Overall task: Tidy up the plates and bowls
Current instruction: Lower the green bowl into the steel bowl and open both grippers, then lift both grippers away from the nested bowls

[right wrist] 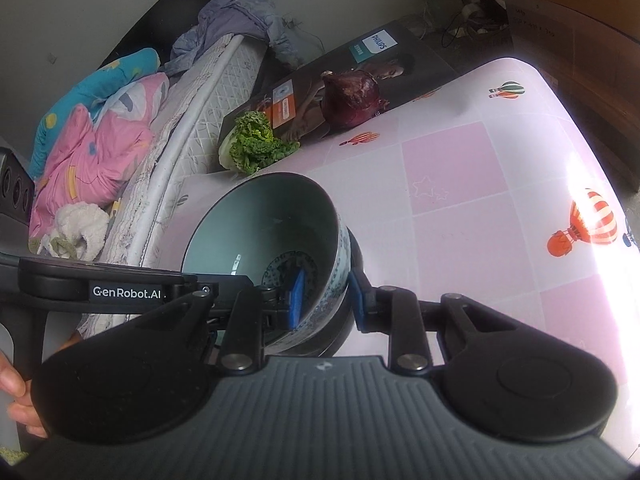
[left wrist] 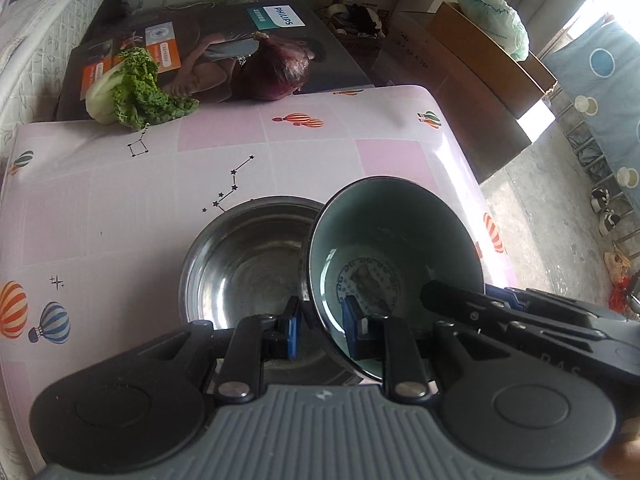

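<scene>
The left gripper (left wrist: pixel 320 330) has its blue-padded fingers (left wrist: pixel 291 334) closed on the rim of a celadon ceramic bowl (left wrist: pixel 400 236), one pad inside and one outside the wall. The bowl is tilted, its mouth facing left and up, lifted over the near right part of the bench (left wrist: pixel 120 208). The right gripper (right wrist: pixel 326 298) pinches the same bowl (right wrist: pixel 264 220) at its rim on the opposite side, one finger inside, the other against the blue-and-white patterned outer wall.

Just left of the tilted bowl, a stainless steel bowl (left wrist: pixel 248 264) sits upright on the bench, its right rim hidden behind the ceramic one; whether the two touch cannot be told.

The pink balloon-print cover runs bare across the left, middle and far stretches of the bench. At the far edge a leafy cabbage (left wrist: pixel 128 92) lies at the left, and a red onion (left wrist: pixel 280 70) rests on a flat Philips box (left wrist: pixel 192 44) butted against that edge. The right edge drops to a concrete floor (left wrist: pixel 552 216). A bed (right wrist: pixel 132 136) runs along the left side.
</scene>
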Tool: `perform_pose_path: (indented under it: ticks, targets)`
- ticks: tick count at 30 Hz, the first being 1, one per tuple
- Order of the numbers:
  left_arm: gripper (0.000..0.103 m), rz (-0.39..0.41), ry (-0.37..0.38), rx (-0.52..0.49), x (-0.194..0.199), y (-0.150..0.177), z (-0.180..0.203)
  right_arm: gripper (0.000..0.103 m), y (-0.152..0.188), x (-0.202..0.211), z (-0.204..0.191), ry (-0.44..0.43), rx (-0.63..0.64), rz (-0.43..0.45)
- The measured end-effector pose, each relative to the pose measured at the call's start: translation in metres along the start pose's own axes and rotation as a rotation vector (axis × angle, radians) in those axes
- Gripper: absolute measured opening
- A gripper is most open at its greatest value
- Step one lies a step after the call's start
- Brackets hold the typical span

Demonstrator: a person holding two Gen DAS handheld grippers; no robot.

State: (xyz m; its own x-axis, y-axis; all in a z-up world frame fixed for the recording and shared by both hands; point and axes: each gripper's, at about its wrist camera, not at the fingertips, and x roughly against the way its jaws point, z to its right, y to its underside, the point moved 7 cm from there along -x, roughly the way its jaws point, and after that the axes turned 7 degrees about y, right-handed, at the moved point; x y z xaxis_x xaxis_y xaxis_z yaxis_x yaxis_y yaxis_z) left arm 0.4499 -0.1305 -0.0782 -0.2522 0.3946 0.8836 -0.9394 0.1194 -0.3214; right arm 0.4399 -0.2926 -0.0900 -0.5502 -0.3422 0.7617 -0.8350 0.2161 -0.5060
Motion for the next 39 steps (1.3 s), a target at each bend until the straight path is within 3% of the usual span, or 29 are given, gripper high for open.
perform_pose_path:
  ticks: [8, 16, 19, 21, 25, 29, 33, 36, 39]
  targets:
    - [0.024, -0.027, -0.011, 0.074, -0.02, 0.002, -0.056, 0.024, 0.007, -0.06, -0.027, 0.009, 0.029, -0.084]
    - [0.024, -0.055, -0.007, 0.074, -0.041, 0.007, -0.073, 0.023, 0.013, -0.089, -0.03, 0.057, 0.075, -0.099]
    - [0.029, -0.041, -0.003, 0.061, -0.04, 0.006, -0.073, 0.025, 0.012, -0.09, -0.032, 0.076, 0.109, -0.083]
    - [0.038, -0.027, 0.002, 0.055, -0.037, 0.004, -0.071, 0.025, 0.011, -0.089, -0.033, 0.088, 0.131, -0.069]
    - [0.059, 0.038, 0.026, 0.036, -0.023, 0.0, -0.063, 0.032, 0.007, -0.078, -0.038, 0.086, 0.158, -0.018]
    - [0.067, 0.117, 0.016, -0.006, 0.006, -0.001, -0.05, 0.047, -0.001, -0.056, -0.039, 0.067, 0.118, 0.03]
    - [0.077, 0.204, 0.006, -0.067, 0.043, 0.006, -0.033, 0.054, -0.004, -0.02, -0.039, 0.033, 0.075, 0.09]
    - [0.083, 0.285, 0.006, -0.136, 0.08, 0.019, -0.016, 0.058, 0.003, 0.019, -0.039, 0.005, 0.059, 0.141]
    - [0.091, 0.36, 0.025, -0.187, 0.116, 0.041, -0.002, 0.072, 0.016, 0.061, -0.039, 0.002, 0.075, 0.198]
